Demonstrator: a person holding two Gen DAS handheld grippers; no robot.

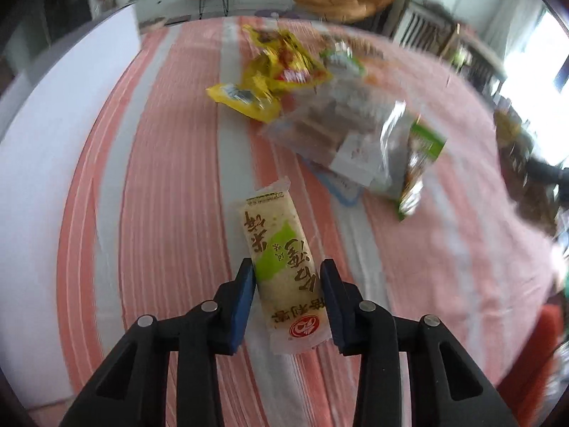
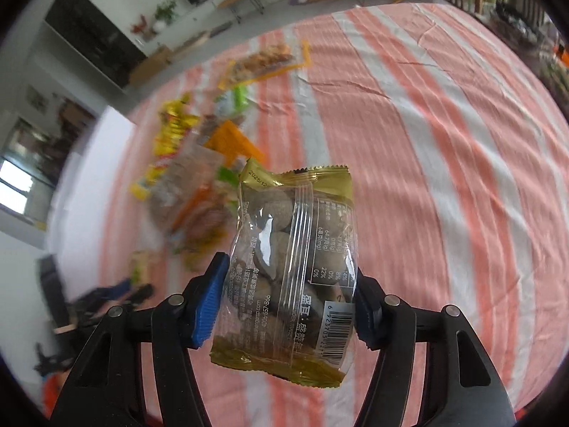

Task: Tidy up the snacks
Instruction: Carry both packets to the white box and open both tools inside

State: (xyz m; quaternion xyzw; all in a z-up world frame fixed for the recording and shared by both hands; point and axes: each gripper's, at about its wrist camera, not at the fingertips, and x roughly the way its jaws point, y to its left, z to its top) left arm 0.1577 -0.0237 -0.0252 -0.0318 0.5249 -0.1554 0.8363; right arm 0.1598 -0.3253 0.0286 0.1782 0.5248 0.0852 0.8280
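A: What's the biggest thing under the tools?
B: The counter [image 1: 160,213], covered in a pink-and-white striped cloth [image 2: 444,178]. Ahead of the left tool and slightly right lies the snack pile [image 1: 320,114]: yellow packets [image 1: 281,67] at the far end, a clear bag of brown bars [image 1: 341,131] nearer, all blurred.

A: And the right tool?
B: The right tool [image 2: 288,299] pinches a clear, gold-edged packet of brown nuts [image 2: 291,267] from both sides, raised off the cloth. The pile sits ahead to its left.

A: The left one?
B: The left tool [image 1: 288,295] is pressed in on a long rice cracker packet [image 1: 281,267], its blue pads [image 1: 245,302] touching both long edges. The packet sticks out forward past the fingertips.
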